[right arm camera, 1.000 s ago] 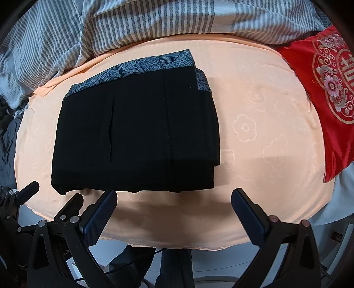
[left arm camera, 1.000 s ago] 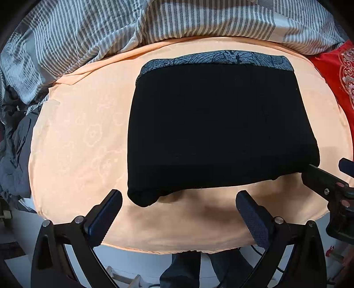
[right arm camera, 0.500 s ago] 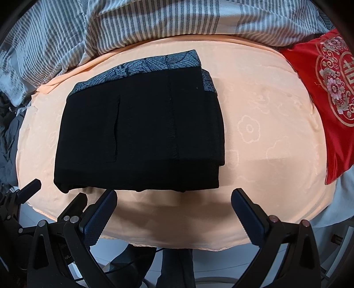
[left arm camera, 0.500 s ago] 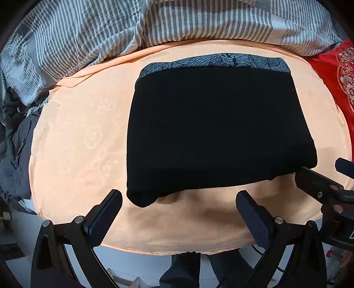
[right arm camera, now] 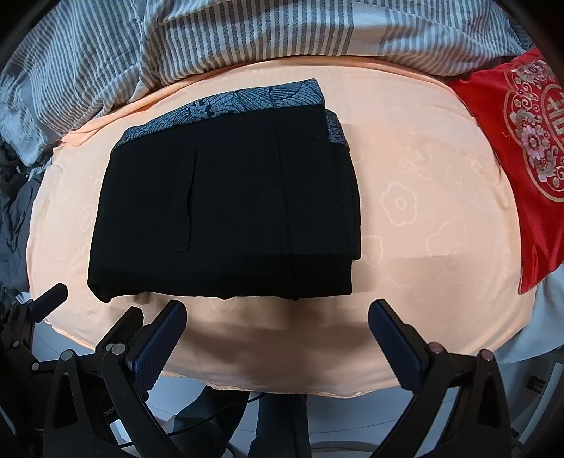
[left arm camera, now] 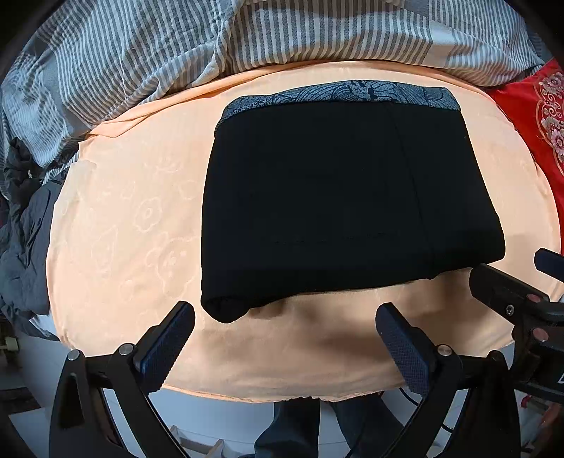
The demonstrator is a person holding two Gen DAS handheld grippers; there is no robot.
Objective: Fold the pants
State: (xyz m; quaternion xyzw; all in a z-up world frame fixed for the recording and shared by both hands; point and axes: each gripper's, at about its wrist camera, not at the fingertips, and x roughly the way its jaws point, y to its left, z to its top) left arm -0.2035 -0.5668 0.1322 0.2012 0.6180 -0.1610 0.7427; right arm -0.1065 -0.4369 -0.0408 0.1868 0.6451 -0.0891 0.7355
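Bed: peach flower-embossed sheet (left arm camera: 116, 225) under the bundle.
Pants: black folded pants with grey patterned waistband (left arm camera: 338, 197), squared near the bed's front edge; barely shifted across the last second, so folding looks finished.
Left gripper (left arm camera: 283, 334): fingers spread, empty, still short of the cloth.
Right gripper (right arm camera: 276, 333): likewise.
Right view only: pocket seam, stacked edges.

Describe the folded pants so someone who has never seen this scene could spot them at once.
Start from the peach floral-embossed sheet spread below the grey-and-white striped duvet. The black folded pants lie as a flat rectangle left of its middle. Their blue-grey leaf-patterned waistband along the far edge sets them apart from the red embroidered cushion on the right.
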